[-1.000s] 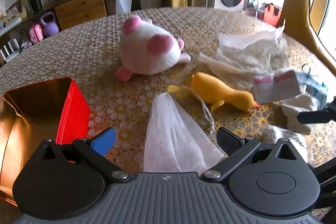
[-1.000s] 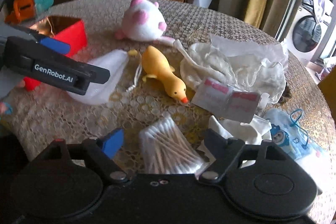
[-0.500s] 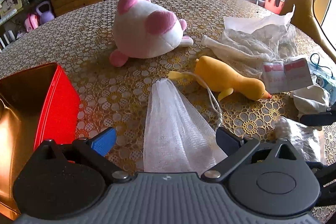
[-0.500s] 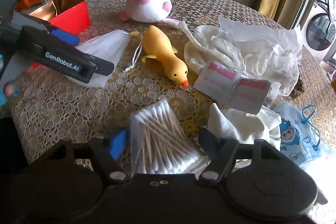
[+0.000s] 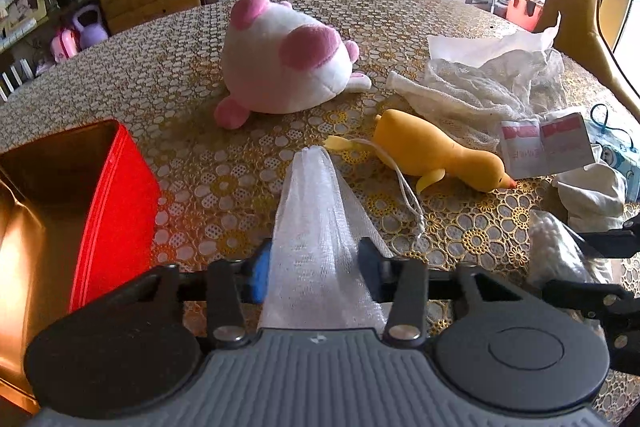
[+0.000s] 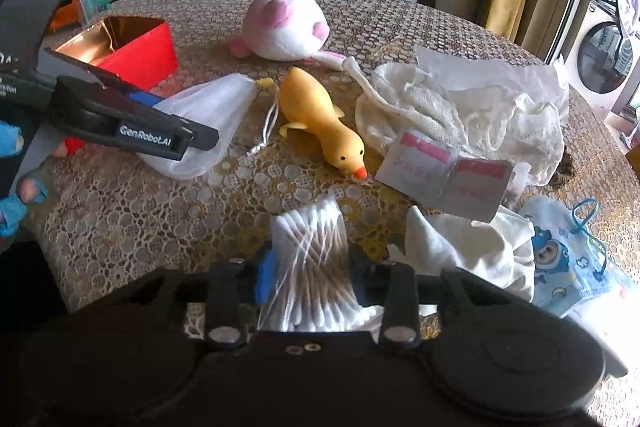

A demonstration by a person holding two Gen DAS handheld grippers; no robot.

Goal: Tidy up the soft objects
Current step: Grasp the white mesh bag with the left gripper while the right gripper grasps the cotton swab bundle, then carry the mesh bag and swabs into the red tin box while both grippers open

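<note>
My left gripper (image 5: 316,277) is shut on a white mesh drawstring bag (image 5: 316,223) lying on the table; the bag also shows in the right wrist view (image 6: 200,123). My right gripper (image 6: 308,277) is shut on a clear bag of cotton swabs (image 6: 312,247), seen at the right in the left wrist view (image 5: 556,251). A yellow rubber duck (image 5: 436,151) (image 6: 316,115) lies beyond the mesh bag. A white and pink plush toy (image 5: 280,63) (image 6: 284,23) sits further back.
An open red tin box (image 5: 116,203) (image 6: 136,47) stands to the left. At the right lie a white net cloth (image 5: 480,87) (image 6: 460,111), a pink-and-white packet (image 5: 544,143) (image 6: 444,175), a white cloth (image 6: 468,251) and a blue child's mask (image 6: 568,259).
Both grippers have closed: the left on the mesh bag, the right on the bag of cotton swabs. Both moved slightly forward over the table.
</note>
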